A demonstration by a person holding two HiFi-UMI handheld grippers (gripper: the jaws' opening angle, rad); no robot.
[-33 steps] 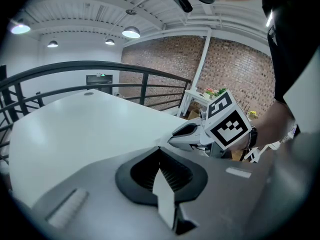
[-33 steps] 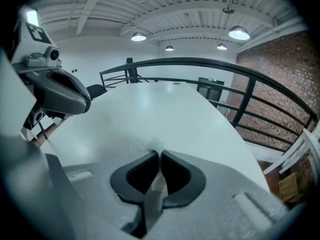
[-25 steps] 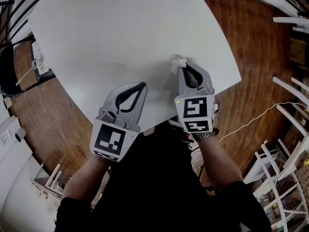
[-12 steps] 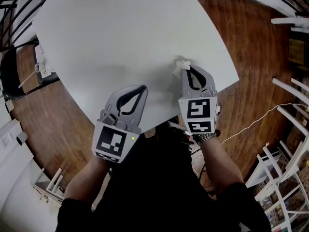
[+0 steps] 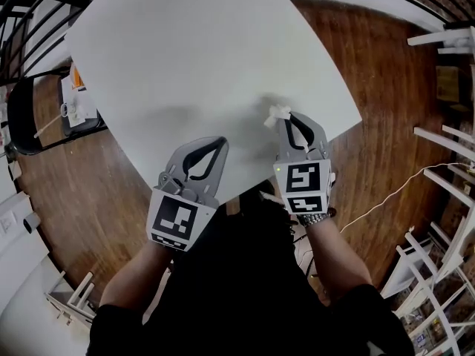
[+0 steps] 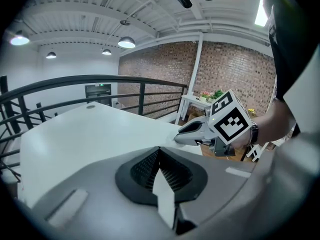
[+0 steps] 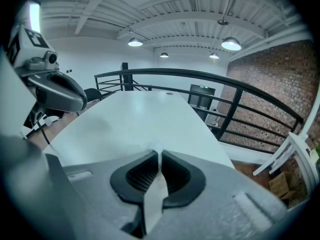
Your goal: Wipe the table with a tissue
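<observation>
A white table (image 5: pixel 193 58) fills the upper middle of the head view. My right gripper (image 5: pixel 286 119) is shut on a small crumpled white tissue (image 5: pixel 277 113), which lies against the tabletop near the table's right corner. In the right gripper view the tissue (image 7: pixel 151 152) pokes out past the closed jaws over the table (image 7: pixel 145 119). My left gripper (image 5: pixel 220 142) hovers over the near edge to the left, shut with nothing in it. Its jaws meet in the left gripper view (image 6: pixel 159 149), where the right gripper (image 6: pixel 179 136) shows farther right on the table (image 6: pixel 90 129).
A black chair (image 5: pixel 26 121) with small items on it stands left of the table. Brown wooden floor (image 5: pixel 386 87) surrounds the table, with a white cable (image 5: pixel 393 190) and white racks (image 5: pixel 445 147) at the right. A black railing (image 7: pixel 210 91) runs behind the table.
My right gripper and the tissue have slid a little across the tabletop toward the right corner. The left gripper keeps about the same place and stays shut.
</observation>
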